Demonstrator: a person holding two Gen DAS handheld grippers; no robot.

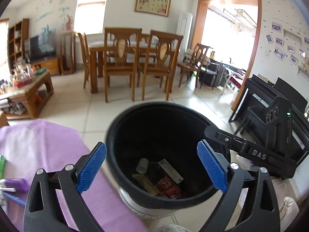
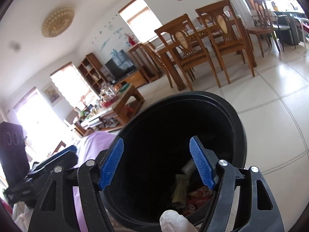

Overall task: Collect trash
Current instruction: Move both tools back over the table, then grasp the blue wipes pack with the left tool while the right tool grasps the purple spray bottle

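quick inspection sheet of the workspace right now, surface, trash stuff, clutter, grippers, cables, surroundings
surface: purple cloth beside the bin, pale tiled floor beyond.
job's things: black bin holds a small white cup, a white carton, a red wrapper and a yellowish wrapper.
clutter: purple packet and a green item at the cloth's left edge.
grippers: left gripper open over the bin, nothing between the pads; right gripper open over the bin, empty.
cables: nothing seen.
surroundings: dining table with chairs, loaded coffee table, television, dark piano.
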